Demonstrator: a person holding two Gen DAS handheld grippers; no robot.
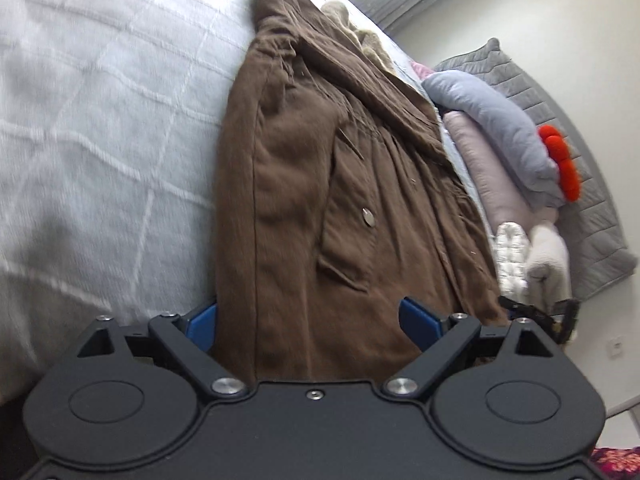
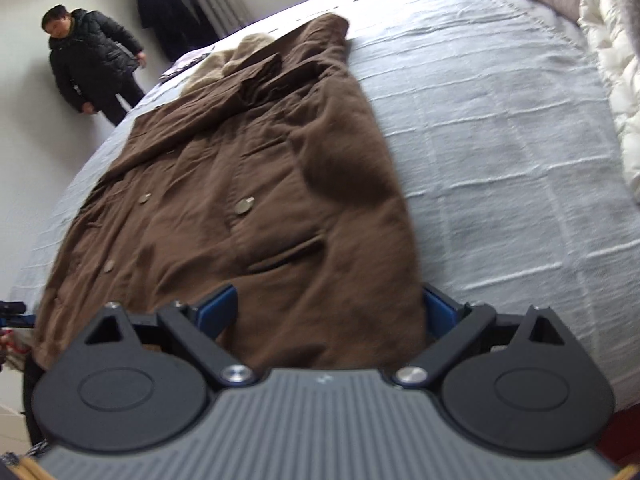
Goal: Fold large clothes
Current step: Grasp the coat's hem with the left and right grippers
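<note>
In the left wrist view, a brown coat (image 1: pixel 332 184) lay lengthwise on a pale blue bedspread (image 1: pixel 100 120), its collar at the far end and its hem nearest the camera. The left gripper (image 1: pixel 312 320) stood with its blue fingers (image 1: pixel 418 320) spread wide, one at each side of the hem; the left finger was partly hidden behind the cloth, and neither visibly pinched it. A metal button (image 1: pixel 368 216) sat on the coat front above a slanted pocket. Beyond the coat's right edge lay a pile of bedding: a grey-blue pillow (image 1: pixel 492 128), a pinkish one beneath it, and a red-orange pom-pom item (image 1: pixel 560 160). A grey quilted headboard (image 1: pixel 560 92) stood behind them.

In the right wrist view, the same coat (image 2: pixel 248 184) spread over the bedspread (image 2: pixel 500 140), collar away, hem under the right gripper (image 2: pixel 328 312). Its fingers (image 2: pixel 218 308) were likewise wide apart, straddling the hem's right portion without closing on it. Two buttons showed on the front. A white duvet (image 2: pixel 612 80) lay at the far right. A person in a black puffer jacket (image 2: pixel 88 64) stood by the wall past the bed.
</note>
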